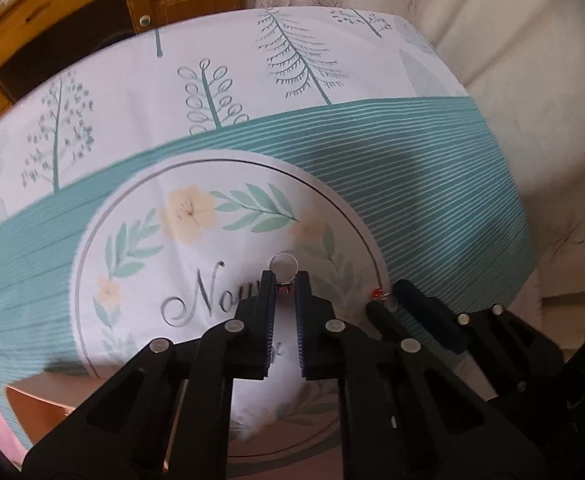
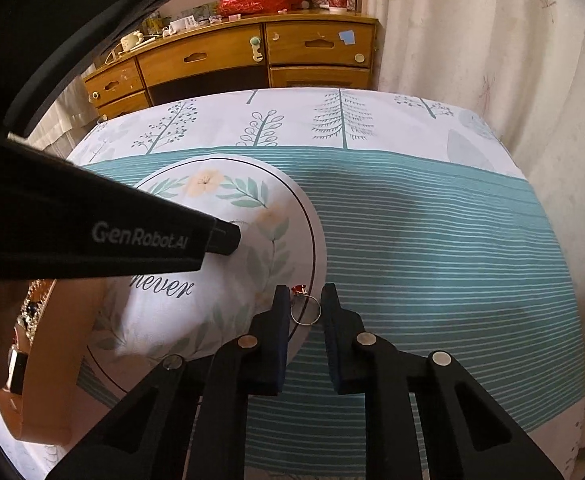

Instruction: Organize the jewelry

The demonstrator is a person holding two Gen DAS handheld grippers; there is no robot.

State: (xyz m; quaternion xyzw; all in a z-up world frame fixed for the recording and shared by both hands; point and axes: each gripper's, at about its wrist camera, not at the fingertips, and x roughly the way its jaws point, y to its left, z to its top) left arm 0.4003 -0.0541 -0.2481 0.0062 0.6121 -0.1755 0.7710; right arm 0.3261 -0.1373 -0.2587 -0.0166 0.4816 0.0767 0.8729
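My left gripper is shut on a silver ring with a dark stone; the band sticks up past the fingertips above the tablecloth. My right gripper is open with a silver ring with a red stone between its fingers, on the cloth; it does not grip it. In the left wrist view the right gripper shows at the right, with the red stone between its tips. In the right wrist view the left gripper's body crosses the left side.
A tablecloth with teal stripes and a round flower print covers the table. A pink jewelry box stands at the near left edge. A wooden dresser stands behind the table; a curtain hangs on the right.
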